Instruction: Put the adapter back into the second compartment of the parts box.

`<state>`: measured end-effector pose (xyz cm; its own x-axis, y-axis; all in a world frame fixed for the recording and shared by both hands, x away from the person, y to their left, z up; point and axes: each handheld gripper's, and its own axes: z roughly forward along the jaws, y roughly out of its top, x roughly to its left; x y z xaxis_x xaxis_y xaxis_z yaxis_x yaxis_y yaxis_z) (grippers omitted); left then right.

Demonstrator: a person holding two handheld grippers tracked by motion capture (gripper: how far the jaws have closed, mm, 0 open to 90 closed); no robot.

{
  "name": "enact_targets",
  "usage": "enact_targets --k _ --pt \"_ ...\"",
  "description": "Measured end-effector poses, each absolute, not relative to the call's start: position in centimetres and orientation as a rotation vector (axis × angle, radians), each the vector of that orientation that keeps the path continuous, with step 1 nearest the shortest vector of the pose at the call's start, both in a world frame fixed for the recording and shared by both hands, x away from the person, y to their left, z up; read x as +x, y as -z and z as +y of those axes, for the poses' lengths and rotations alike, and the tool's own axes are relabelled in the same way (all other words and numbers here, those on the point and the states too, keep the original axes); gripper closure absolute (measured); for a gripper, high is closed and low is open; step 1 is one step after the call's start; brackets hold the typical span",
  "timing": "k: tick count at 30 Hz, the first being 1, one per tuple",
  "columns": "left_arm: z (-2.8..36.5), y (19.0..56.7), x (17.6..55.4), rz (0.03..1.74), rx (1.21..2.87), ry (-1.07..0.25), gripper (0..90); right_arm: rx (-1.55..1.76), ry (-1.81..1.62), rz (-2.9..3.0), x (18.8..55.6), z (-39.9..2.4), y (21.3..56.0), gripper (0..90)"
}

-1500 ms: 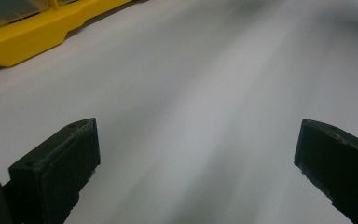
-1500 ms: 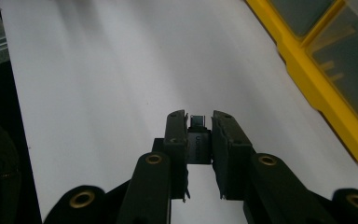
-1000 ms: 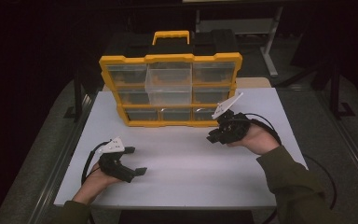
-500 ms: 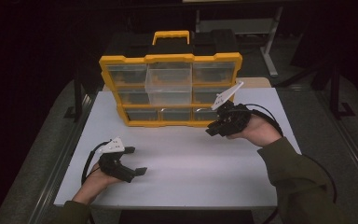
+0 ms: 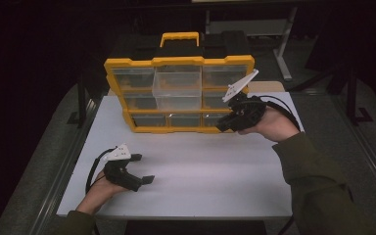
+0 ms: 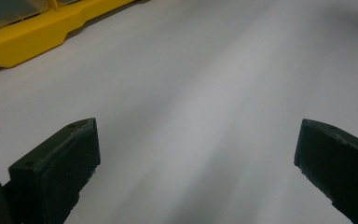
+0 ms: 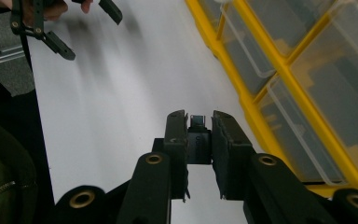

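Note:
A yellow organizer [image 5: 176, 62] with clear drawers stands upright at the back of the white table [image 5: 215, 171]. Its upper middle drawer [image 5: 178, 88] juts out toward me. My right gripper [image 5: 223, 126] hovers beside the organizer's lower right drawers, jaws pointing left. In the right gripper view this gripper [image 7: 199, 121] is shut on a small dark block [image 7: 198, 140], with the organizer's clear drawers [image 7: 279, 56] close on the right. My left gripper [image 5: 143, 169] rests low at the table's front left. Its jaws stand wide apart [image 6: 196, 154] with nothing between them.
The organizer's yellow base [image 6: 28, 37] lies ahead and to the left of the left gripper. Bare white table surface spreads between the two grippers. Dark floor and metal frame legs [image 5: 286, 54] surround the table. A black cable [image 5: 94, 171] trails from the left gripper.
My right gripper has moved away from me toward the organizer's lower right drawers, still holding the small block. The left gripper has stayed put.

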<state>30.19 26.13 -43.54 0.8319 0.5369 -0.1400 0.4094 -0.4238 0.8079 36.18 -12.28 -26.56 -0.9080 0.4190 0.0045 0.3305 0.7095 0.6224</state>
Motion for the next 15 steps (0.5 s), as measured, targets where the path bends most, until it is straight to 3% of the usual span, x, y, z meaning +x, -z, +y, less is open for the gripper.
enact_targets --k 15 --pt "26.1 43.5 30.2 0.694 2.077 -0.169 0.0 0.596 -1.000 2.744 37.2 -12.4 22.7 75.3"
